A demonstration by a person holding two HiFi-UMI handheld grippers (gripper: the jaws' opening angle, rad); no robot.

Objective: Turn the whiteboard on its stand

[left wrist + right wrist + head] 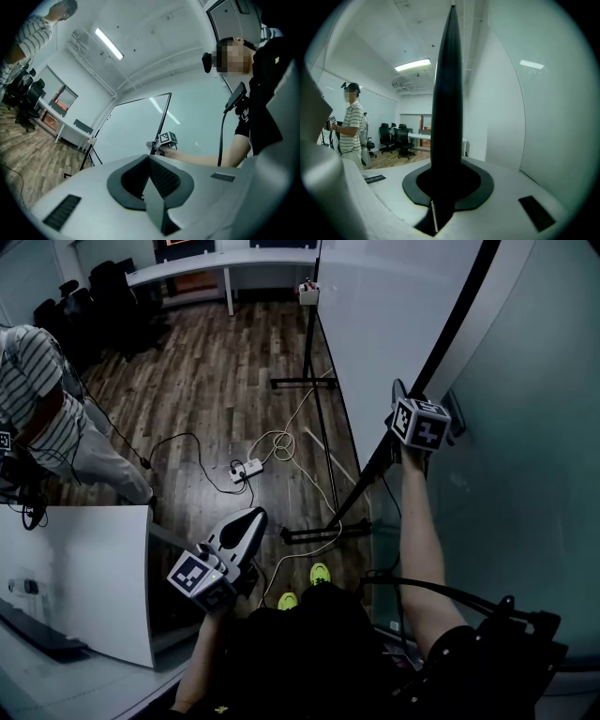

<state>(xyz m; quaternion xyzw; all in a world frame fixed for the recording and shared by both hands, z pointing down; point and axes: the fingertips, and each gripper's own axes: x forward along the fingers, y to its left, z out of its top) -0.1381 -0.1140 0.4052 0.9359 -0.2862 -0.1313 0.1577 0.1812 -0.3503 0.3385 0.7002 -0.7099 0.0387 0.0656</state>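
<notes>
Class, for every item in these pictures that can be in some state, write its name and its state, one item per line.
Right tongs: shut on the whiteboard frame.
Left tongs: shut, empty.
Whiteboard: upright, gripped at its black edge.
Stand: feet flat on the floor.
Ceiling light: on.
Power strip: lying on the floor.

The whiteboard (394, 324) is smooth and glossy, its frame (446, 334) matt, the floor (211, 371) grained wood.

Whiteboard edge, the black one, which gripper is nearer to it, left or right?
Right. The right gripper is clamped on the whiteboard edge itself. The left gripper hangs apart from it, low by the person's waist, jaws together and empty.
</notes>
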